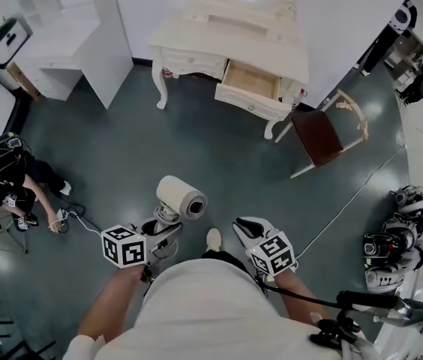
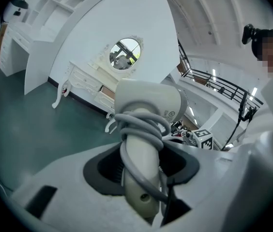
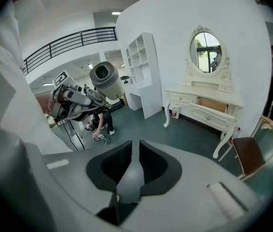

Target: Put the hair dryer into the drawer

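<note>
A: As the head view is read, where is the hair dryer (image 1: pixel 181 197) found?
B: Lower ctr of the frame, over the floor, carried in the left gripper (image 1: pixel 165 225). In the left gripper view the jaws are seen clamped on its handle, w/ the grey cord (image 2: pixel 141 124) wound round that handle and the barrel above the jaws.
A: And the right gripper (image 1: pixel 246 229)?
B: It's seen just right of the other, lower ctr. In the right gripper view its jaws are shown a sliver apart, w/ nothing btwn them.
A: The drawer (image 1: pixel 254 82)?
B: Upper ctr, pulled open from the dressing table (image 1: pixel 196 36), well apart from the hair dryer. A chair (image 1: pixel 318 136) is set just right of it.
</note>
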`<state>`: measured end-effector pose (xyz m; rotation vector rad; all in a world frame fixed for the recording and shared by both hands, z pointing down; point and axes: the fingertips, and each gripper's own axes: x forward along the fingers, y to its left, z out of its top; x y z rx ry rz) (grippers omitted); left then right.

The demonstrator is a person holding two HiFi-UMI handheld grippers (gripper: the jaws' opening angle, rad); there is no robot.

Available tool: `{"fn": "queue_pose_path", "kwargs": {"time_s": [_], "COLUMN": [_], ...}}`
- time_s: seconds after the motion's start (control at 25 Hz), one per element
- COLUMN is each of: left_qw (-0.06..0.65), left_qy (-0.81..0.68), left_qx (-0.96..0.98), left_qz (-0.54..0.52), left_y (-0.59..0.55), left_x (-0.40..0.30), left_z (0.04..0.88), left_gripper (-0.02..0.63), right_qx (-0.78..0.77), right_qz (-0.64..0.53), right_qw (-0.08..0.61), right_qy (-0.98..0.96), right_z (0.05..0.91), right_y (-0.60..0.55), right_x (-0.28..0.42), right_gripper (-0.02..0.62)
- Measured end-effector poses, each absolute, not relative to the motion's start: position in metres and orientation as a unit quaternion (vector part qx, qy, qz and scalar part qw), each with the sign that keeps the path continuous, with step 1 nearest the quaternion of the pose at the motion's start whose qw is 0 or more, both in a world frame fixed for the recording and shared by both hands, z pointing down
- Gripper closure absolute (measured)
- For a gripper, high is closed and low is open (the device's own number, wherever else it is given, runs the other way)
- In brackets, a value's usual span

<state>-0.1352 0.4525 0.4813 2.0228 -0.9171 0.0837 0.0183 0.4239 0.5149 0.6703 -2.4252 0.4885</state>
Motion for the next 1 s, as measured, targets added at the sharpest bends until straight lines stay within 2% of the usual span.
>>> {"fn": "queue_pose_path", "kwargs": {"time_s": [0.4, 1.0], "left_qw": [0.45, 0.454], "left_qy": [-0.378, -0.312], "left_qx": [0.808, 0.831], "left_qz": [0.031, 0.074], "left_y": [0.345, 0.177], "left_x": [-0.078, -0.071], "left_z": [0.483, 0.493], "left_gripper": [0.402, 0.403], "right_qx": [0.266, 0.33], "right_qz": [0.197, 0.236], "right_qw": [0.285, 0.275], "right_qy": [-0.9, -0.872], "right_z": [0.533, 0.534], "right_y": [0.327, 0.201], "right_x": [0.09, 0.092], "right_gripper": [0.508, 0.509]}}
